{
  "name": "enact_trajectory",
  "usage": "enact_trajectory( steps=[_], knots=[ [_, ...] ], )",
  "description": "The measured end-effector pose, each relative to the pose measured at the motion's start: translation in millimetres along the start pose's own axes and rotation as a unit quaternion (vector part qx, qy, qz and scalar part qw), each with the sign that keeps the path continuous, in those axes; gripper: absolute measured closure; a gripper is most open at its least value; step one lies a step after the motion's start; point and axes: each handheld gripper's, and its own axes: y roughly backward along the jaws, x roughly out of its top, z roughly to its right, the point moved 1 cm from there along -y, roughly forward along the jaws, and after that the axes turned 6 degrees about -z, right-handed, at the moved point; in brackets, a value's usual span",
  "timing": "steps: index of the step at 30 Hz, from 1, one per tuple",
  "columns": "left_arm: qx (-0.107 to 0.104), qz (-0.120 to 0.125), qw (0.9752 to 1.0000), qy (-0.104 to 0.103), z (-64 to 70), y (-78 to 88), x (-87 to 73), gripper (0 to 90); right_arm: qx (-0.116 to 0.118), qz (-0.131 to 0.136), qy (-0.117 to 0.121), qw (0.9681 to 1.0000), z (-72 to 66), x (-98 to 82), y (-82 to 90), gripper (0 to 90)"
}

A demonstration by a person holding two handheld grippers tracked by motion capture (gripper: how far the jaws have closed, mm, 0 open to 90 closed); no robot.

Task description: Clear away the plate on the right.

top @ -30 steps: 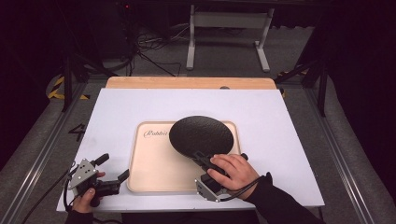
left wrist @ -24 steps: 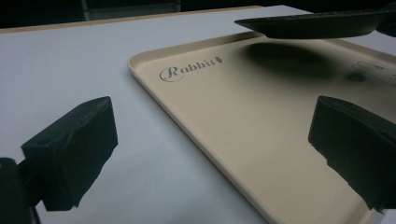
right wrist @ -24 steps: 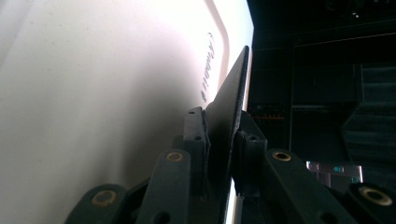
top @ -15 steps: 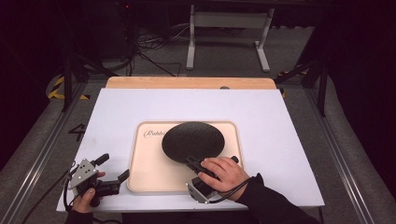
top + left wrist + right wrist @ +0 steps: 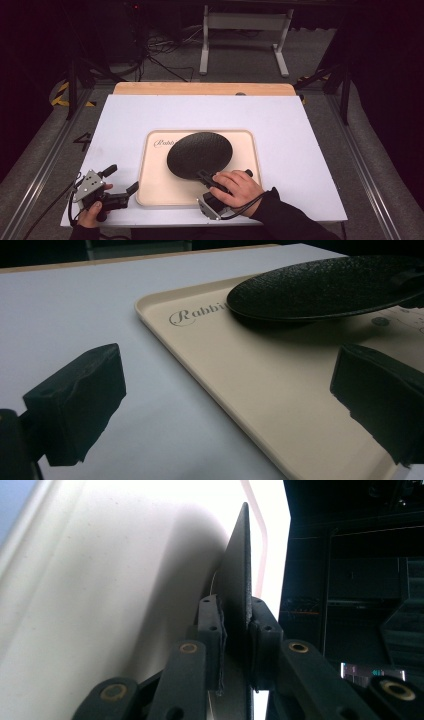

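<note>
You hold the black textured plate (image 5: 200, 154) clamped by its rim in your right gripper (image 5: 212, 181) over the cream tray (image 5: 150, 192), left gripper (image 5: 121, 184) jaws apart; next, probably lower it flat.

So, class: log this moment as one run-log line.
right claw: shut on black plate | plate: over tray | left claw: open, idle

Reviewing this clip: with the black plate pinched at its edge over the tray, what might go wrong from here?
1. The right gripper clamps only the rim of the black plate, so the plate may pivot or slip out.
2. The plate hangs tilted above the cream tray; lowered this way, its far edge would likely hit first and clatter or scrape.
3. The left gripper sits open at the tray's near-left corner and may nudge the tray.
</note>
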Motion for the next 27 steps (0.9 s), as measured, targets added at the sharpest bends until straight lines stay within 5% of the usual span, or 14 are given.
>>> enact_trajectory(
  steps=[27],
  knots=[
    [-0.001, 0.000, 1.0000, 0.000, -0.1, -0.1, 0.0, 2.0, 0.056, 0.010, -0.051, 0.9971, -14.6, -2.6, -2.3, 83.2]
  ],
)
